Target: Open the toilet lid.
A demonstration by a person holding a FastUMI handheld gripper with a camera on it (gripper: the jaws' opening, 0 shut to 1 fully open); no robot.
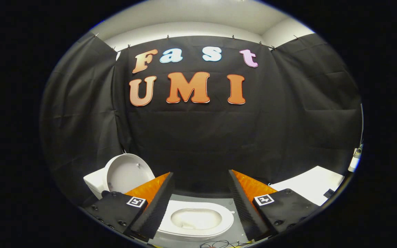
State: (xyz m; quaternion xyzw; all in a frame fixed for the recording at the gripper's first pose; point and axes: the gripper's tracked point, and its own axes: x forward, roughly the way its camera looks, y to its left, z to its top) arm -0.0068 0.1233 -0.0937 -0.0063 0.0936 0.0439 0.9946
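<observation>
Tool point(201, 177) fingers spread wide, empty

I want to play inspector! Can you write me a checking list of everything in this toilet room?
Surface: grey floor around the toilet.
Job's things: white oval toilet lid stands raised beyond the left finger; white toilet bowl with seat lies uncovered between the fingers.
Clutter: nothing seen.
Grippers: handheld two-finger tool is open, fingers spread wide either side of the bowl, holding nothing.
Cables: thin dark wires on the floor near the bowl's front.
Surroundings: black cloth wall behind; white flat surface beyond the right finger.
</observation>
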